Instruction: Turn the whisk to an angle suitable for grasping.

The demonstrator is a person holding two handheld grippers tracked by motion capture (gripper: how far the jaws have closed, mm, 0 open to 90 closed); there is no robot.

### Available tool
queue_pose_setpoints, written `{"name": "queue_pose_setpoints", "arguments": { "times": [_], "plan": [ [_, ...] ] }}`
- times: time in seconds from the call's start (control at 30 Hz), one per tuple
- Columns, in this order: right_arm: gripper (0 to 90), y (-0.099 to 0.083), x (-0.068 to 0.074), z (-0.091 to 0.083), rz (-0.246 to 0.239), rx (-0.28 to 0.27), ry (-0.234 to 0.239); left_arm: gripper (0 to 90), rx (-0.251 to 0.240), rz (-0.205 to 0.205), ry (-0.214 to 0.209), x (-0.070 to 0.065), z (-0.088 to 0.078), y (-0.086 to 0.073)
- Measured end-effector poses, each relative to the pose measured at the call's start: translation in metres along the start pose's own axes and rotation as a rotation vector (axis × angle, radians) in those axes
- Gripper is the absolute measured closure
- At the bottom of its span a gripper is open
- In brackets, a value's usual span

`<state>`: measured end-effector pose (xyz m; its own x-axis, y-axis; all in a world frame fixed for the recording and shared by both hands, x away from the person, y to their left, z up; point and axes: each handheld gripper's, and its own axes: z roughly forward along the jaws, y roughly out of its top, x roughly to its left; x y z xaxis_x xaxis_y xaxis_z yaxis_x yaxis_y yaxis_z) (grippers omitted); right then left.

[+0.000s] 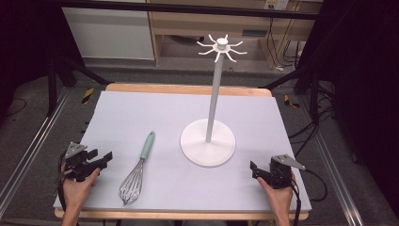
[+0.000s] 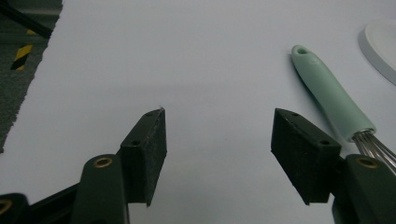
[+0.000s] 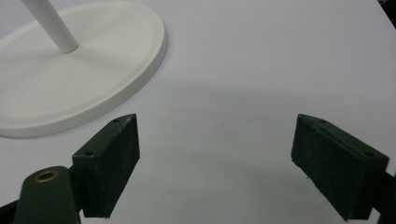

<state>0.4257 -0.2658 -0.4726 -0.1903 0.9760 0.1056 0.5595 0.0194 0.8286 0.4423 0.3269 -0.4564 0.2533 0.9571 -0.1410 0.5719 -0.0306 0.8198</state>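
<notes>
Where floor shows grey, a pale mat (image 1: 141, 113) on wood table (image 1: 188, 88).

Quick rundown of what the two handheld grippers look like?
Both the left gripper and right gripper are black, each topped by a grey three-cornered plate, with a black cable trailing back. Fingers carry blocky black pads; brass-coloured rivets sit at the finger bases. Forearms bare, no sleeves.

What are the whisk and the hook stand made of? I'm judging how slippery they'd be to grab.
Mint-green-handled wire whisk: matte handle, probably plastic or silicone; thin shiny loops look like steel. Tall white hook stand: smooth, satin white all over, painted metal or plastic; can't tell which.
</notes>
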Motion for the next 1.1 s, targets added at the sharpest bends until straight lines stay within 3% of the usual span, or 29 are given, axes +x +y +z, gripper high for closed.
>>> {"name": "queue_pose_setpoints", "arguments": {
  "times": [0.2, 0.5, 0.93, 1.1],
  "plan": [
    [16.1, -0.001, -0.002, -0.003, 0.008, -0.006, 0.001, 38.6, 0.001, 0.024, -0.045, -0.012, -0.004, 0.005],
    [16.7, -0.001, 0.002, -0.003, -0.024, 0.004, 0.0, 38.8, 0.004, 0.058, -0.086, -0.029, -0.008, 0.015],
    [17.9, 0.0, 0.001, -0.005, -0.028, 0.005, -0.001, 36.8, 0.034, 0.126, -0.111, -0.05, -0.004, 0.031],
    [18.6, 0.0, 0.001, -0.006, -0.027, 0.003, 0.001, 34.9, 0.03, 0.128, -0.118, -0.054, -0.006, 0.04]
  ]
}}
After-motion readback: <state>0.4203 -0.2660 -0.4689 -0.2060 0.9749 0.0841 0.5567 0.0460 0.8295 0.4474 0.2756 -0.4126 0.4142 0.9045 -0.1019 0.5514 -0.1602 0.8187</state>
